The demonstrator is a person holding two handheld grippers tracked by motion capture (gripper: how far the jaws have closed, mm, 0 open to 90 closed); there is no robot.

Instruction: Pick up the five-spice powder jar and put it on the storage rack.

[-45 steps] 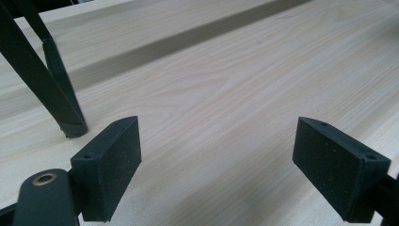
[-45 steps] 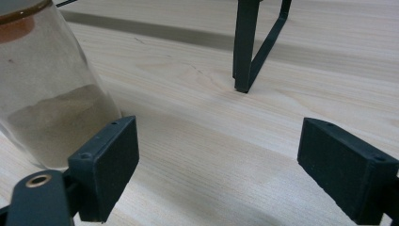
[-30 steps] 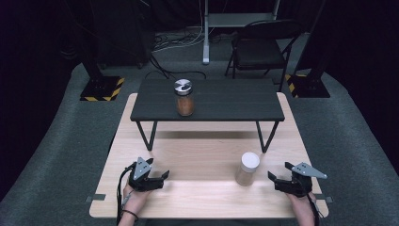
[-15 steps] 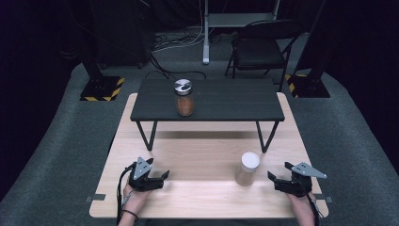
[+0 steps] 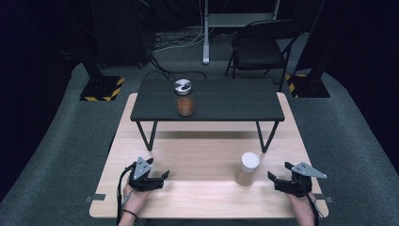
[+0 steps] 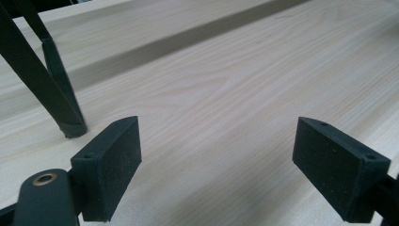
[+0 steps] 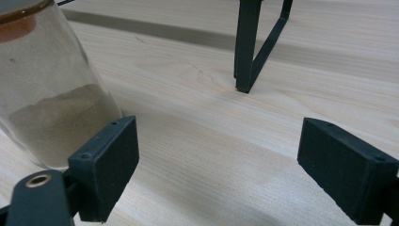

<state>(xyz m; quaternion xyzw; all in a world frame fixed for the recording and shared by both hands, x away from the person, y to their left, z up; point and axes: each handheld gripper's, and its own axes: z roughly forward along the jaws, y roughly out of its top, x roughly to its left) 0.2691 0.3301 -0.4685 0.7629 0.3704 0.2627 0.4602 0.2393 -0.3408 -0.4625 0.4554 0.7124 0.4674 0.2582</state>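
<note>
A: A dark room with grey carpet is surrounding a pale wooden table [image 5: 207,155], and a low black bench [image 5: 207,101] is standing across its far half. A folding chair [image 5: 261,47] is sitting on the carpet at about one o'clock from the bench.

B: What are the hands doing?

A: Both are resting on the near edge. The left gripper [image 5: 162,176] is lying at about seven o'clock on the table, the right gripper [image 5: 273,178] at about five o'clock, each pointing inward.

B: Are the jaws gripping anything?

A: No. In the left gripper view the left gripper [image 6: 216,155] is holding its two black pads wide apart with only bare wood showing between them. In the right gripper view the right gripper [image 7: 219,160] is likewise spread wide, with nothing between the pads.

B: And the jar?

A: The white-lidded jar [image 5: 248,168] of pale powder is standing upright on the wood, just beside the right gripper, at about nine o'clock from it. In the right gripper view the jar [image 7: 51,94] is rising outside the left pad, close to it, though I cannot tell whether they are touching.

B: Anything else?

A: A second jar [image 5: 184,98] with reddish contents and a silver lid is standing on the bench, at about eleven o'clock from the first one, well apart from both grippers.
</note>
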